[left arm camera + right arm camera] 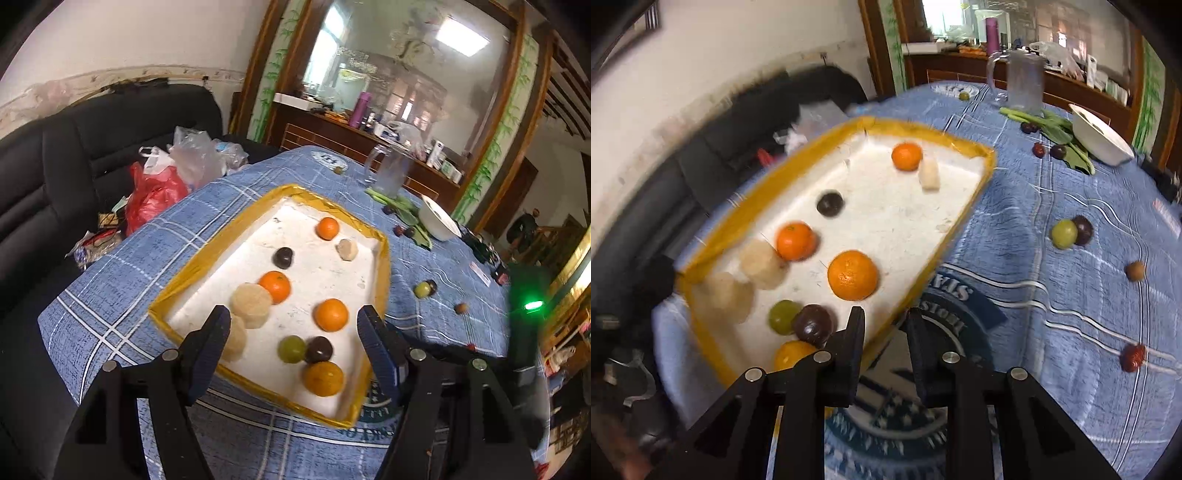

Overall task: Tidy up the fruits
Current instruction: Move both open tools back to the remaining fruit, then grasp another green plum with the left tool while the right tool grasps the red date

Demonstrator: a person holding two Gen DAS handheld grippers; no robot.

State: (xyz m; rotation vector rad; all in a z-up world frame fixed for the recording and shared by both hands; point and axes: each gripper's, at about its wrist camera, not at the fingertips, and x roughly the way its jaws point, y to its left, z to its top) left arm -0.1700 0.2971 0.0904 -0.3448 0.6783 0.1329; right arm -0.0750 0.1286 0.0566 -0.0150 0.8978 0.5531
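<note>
Left wrist view: left hand-held gripper (pixel 293 325) is released, jaws wide, nothing between them, hovering over the near end of the tray (pixel 184 275). Tray is white foam, scuffed, rim wrapped in glossy yellow tape. Fruit sits loose in it: smooth round oranges (pixel 331 314), a green plum (pixel 291 349) touching a dark plum (pixel 318 349), and pale rough discs (pixel 251 305) at lower left. Risk: everything round rolls freely on the foam, so a nudge from a jaw scatters the cluster.

Right wrist view: right hand-held gripper (pixel 884 323) is clenched and looks empty, poised at the tray's near right rim. More fruit lies on the table (pixel 1015 229) to the right: a green/dark pair (pixel 1063 233), a brown one (pixel 1135 270) and a red one (pixel 1133 357) at the right edge. Cloth is soft, wrinkled blue plaid. Risk: the light tray shifts or tips if the jaws catch its rim, and the red fruit can roll off the edge. The picture is motion-blurred at left.
</note>
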